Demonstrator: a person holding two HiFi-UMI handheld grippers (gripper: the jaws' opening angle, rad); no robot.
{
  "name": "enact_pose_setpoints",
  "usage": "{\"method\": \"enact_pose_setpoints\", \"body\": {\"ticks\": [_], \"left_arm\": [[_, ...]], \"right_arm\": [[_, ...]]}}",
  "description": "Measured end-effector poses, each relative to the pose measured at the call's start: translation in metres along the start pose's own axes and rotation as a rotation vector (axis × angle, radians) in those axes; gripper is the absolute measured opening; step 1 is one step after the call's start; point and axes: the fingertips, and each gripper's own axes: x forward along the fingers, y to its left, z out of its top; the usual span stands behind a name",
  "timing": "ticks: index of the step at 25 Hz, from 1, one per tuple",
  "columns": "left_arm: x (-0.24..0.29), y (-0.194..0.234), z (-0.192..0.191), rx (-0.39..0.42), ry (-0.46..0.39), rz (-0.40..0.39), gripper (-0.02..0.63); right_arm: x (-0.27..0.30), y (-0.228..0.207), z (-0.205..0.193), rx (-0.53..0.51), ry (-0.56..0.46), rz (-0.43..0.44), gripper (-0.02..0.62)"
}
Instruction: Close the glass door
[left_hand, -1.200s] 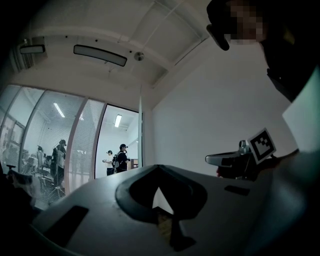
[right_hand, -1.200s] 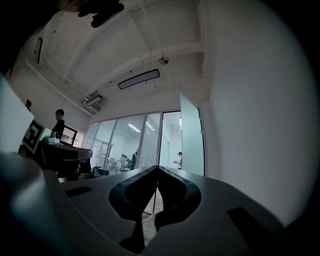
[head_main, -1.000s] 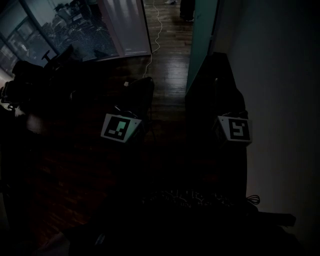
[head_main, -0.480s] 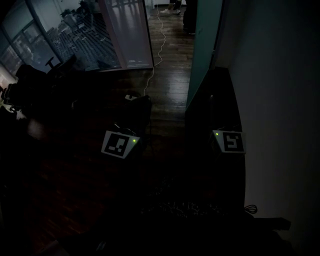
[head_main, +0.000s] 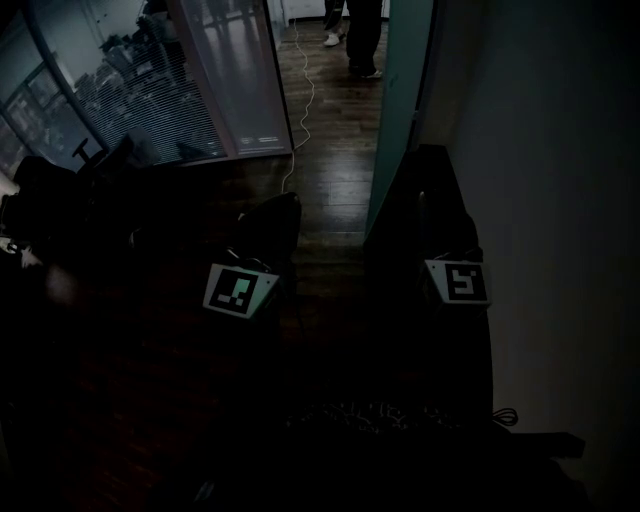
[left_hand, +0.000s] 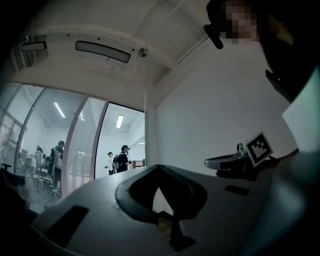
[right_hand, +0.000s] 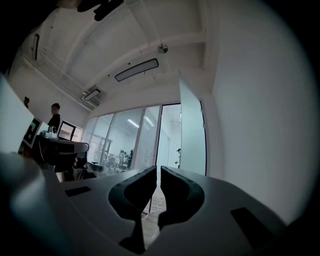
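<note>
Left gripper (left_hand: 159, 169) and right gripper (right_hand: 155, 172) have neared the glass door (right_hand: 192, 135), jaws closed on nothing. The door stands open ahead.

Glass door (head_main: 405, 100) top beyond frame edge

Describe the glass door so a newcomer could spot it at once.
Find the white wall on the right of the head view. Just left of it stands the glass door, a tall plain teal panel swung open. Unlike the partition panes, it shows no blinds.

Teal glass door (head_main: 405, 100); dark brown plank floor (head_main: 335, 180)
</note>
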Motion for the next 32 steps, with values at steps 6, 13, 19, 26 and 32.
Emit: {"method": "enact_pose_setpoints", "body": {"ticks": [6,13,19,26,32], "left_arm": [[0.04,0.041,-0.008,-0.014,0.0,-0.025,0.002],[0.072,0.071,-0.015,-0.013,0.003,-0.053,0.002],[0.085,0.095,-0.022,-0.022,-0.004,-0.048,0.002],[0.113,0.118,-0.038,-0.032,0.01,-0.015,0.002],[0.148,0.144,-0.044,-0.016,0.011,0.017,0.002]], "right_arm": [[0.056,-0.008,-0.005,0.003,0.009,-0.031,0.006],[0.098,-0.019,-0.01,0.015,0.015,-0.066,0.009],[0.125,-0.018,-0.017,0.011,0.022,-0.061,0.02],[0.164,-0.032,-0.031,0.013,0.036,-0.047,0.021],[0.209,-0.052,-0.041,0.026,0.036,-0.044,0.021]]}}
